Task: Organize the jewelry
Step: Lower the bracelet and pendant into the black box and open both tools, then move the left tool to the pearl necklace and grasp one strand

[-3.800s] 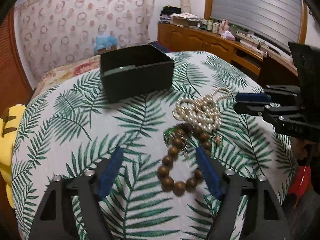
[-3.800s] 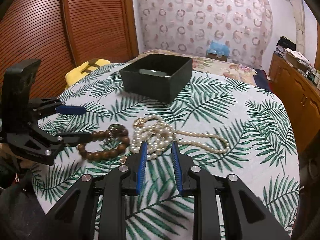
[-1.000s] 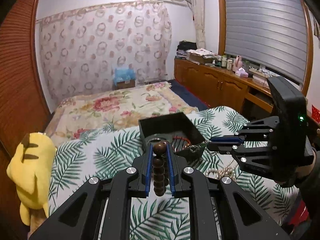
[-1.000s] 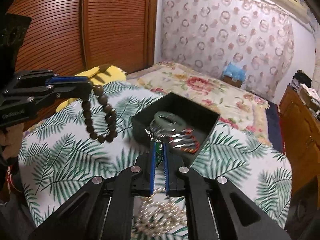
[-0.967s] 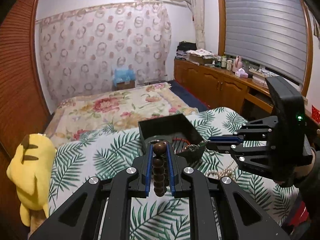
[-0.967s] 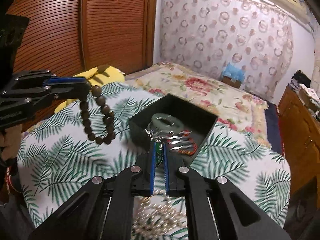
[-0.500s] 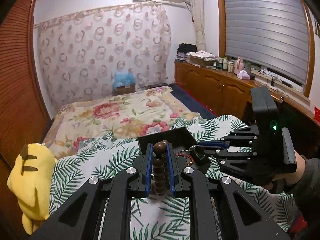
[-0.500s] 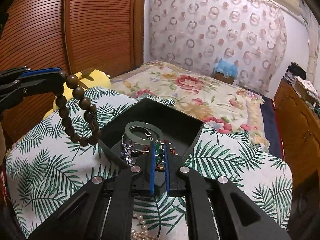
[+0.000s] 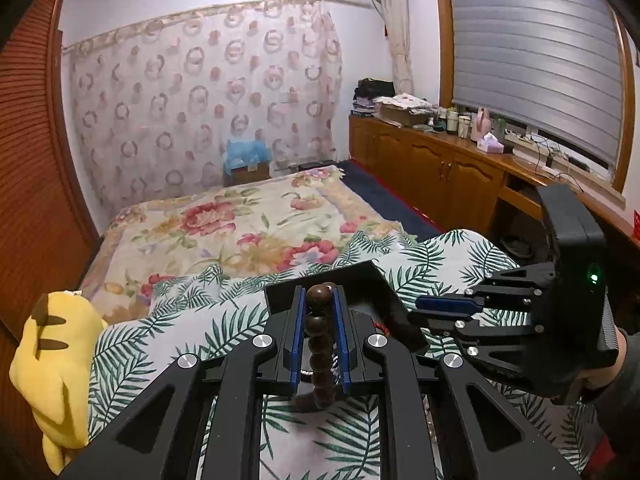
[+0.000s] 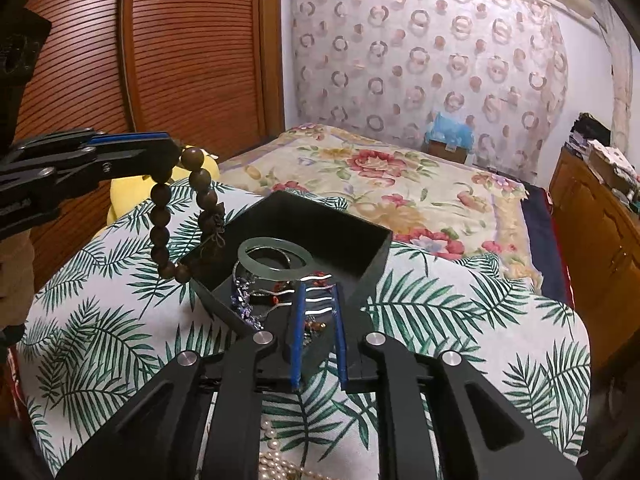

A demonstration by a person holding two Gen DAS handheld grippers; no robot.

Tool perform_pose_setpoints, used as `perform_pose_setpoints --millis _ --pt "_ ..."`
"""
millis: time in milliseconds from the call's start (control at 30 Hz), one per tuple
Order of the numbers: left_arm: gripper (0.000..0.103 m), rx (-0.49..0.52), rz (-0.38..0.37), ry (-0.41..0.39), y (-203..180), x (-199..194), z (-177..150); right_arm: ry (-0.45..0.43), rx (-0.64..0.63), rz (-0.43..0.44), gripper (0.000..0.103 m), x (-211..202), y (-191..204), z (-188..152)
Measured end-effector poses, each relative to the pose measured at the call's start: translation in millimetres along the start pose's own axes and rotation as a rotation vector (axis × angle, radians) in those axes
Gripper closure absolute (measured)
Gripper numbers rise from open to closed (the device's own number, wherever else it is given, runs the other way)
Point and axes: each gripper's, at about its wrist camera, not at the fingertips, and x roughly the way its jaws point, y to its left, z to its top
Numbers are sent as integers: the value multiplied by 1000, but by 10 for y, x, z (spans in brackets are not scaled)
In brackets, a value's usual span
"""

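Note:
My left gripper (image 9: 319, 294) is shut on a brown wooden bead bracelet (image 9: 321, 344); in the right wrist view the bracelet (image 10: 188, 216) hangs from that gripper (image 10: 172, 152) at the left edge of the black box (image 10: 372, 256). The box also shows in the left wrist view (image 9: 360, 276). My right gripper (image 10: 318, 294) is open over the near part of the box, with nothing between its fingers. In the box lie a pale green bangle (image 10: 276, 260), a silver chain piece (image 10: 244, 300) and a red-beaded piece (image 10: 316, 280). A pearl necklace (image 10: 280, 468) lies on the leaf-print cloth behind my right gripper.
The leaf-print cloth (image 10: 120, 340) covers a round table. A yellow plush toy (image 9: 52, 360) sits at its left edge. A bed with a floral cover (image 9: 240, 224) lies beyond, wooden cabinets (image 9: 432, 176) stand on the right, a slatted wooden door (image 10: 180, 60) on the left.
My right gripper has opened and the green pendant piece it held is no longer between its fingers. Both grippers have moved forward to the box, the bracelet now hanging at its left edge.

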Motion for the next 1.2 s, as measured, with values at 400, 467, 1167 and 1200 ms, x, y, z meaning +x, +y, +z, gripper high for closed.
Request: perform_pose_setpoints --millis 400,467,1167,1200 --pt "90 6 15 16 -27 152 90 -12 9 -6 88 -262 -42 -264" --pt "83 0 17 22 -30 180 69 -10 15 -9 88 -313 -70 -311" --pt "63 49 -71 81 -380 103 -513 105 91 -90 76 -621 -450 -1035" --pt "63 50 -75 88 -396 118 -537 111 90 -91 76 -615 -455 -1047"
